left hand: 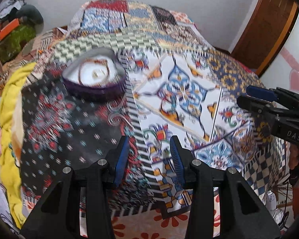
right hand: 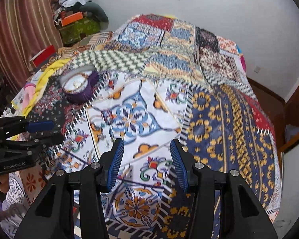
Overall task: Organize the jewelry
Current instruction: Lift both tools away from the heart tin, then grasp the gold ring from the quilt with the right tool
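A round purple jewelry box (left hand: 93, 88) with a white lining lies open on the patchwork bedspread (left hand: 189, 83), with thin bangles inside it. It shows up left of centre in the right wrist view too (right hand: 83, 95). Just in front of the box lies a clear piece with swirls (left hand: 115, 117). A small metal trinket (left hand: 182, 116) rests on the white tile pattern. My left gripper (left hand: 149, 151) is open and empty, hovering in front of and to the right of the box. My right gripper (right hand: 146, 155) is open and empty over the white pattern. Both views are motion-blurred.
Yellow cloth (left hand: 8, 103) and pink items pile along the bed's left side. A cluttered box with green and orange things (right hand: 77, 25) stands by the striped curtain (right hand: 20, 29). A wooden door frame (left hand: 269, 29) is at the right, a white wall behind.
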`<state>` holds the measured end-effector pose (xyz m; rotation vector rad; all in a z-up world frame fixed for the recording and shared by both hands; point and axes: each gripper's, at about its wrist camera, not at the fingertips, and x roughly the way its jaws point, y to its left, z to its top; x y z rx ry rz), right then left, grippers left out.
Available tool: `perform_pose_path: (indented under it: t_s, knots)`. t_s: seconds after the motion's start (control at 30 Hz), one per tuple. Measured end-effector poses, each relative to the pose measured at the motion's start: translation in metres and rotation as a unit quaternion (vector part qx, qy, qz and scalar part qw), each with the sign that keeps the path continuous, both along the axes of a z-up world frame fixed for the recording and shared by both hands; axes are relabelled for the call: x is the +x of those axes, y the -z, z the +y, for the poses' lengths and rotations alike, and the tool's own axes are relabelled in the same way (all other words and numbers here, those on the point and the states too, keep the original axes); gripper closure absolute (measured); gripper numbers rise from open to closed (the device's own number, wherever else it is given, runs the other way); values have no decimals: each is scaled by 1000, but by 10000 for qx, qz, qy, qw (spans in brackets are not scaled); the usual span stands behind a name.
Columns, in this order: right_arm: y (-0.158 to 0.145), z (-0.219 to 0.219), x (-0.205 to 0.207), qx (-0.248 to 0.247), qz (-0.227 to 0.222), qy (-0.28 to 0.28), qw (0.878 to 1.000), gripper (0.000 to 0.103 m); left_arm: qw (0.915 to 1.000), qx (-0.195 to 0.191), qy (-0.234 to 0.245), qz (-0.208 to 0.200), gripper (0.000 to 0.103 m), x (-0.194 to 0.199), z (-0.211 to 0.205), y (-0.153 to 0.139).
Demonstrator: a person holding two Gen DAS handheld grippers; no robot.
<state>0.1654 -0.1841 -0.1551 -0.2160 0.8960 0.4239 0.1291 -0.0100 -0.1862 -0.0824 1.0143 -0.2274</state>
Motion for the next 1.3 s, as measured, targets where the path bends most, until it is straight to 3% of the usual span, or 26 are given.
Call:
perform_pose_path:
  t_s: [0.13, 0.2, 0.27, 0.37, 0.6, 0.77, 0.97, 1.3]
  knots:
    - [13, -1, -1, -46, 185, -22, 9998, 58, 9998, -80, 73, 162, 63, 1, -5, 14]
    - [17, 0, 0, -51, 254, -43, 9997, 58, 9998, -112, 118, 129, 70, 1, -9, 15]
    - [21, 2, 1, -20, 337, -81, 9994, 58, 9995, -205, 174, 152, 85, 3, -12, 17]
    - [27, 9, 6, 72, 506, -155, 9986, 58, 9994, -271, 166, 163, 92, 6, -14, 21]
    - [39, 24, 19, 118, 709, -253, 9971, 58, 9984, -549, 56, 155, 98, 9, -4, 23]
    - [47, 36, 26, 13, 800, -332, 9962, 59, 9988, -476, 4, 79, 98, 11, -1, 22]
    - [49, 40, 24, -39, 746, -473, 9961, 93, 9990, -450, -61, 29, 98, 13, 2, 20]
    - [31, 30, 20, 183, 565, -365, 9976, 95, 9987, -398, -202, -253, 98, 8, 11, -2]
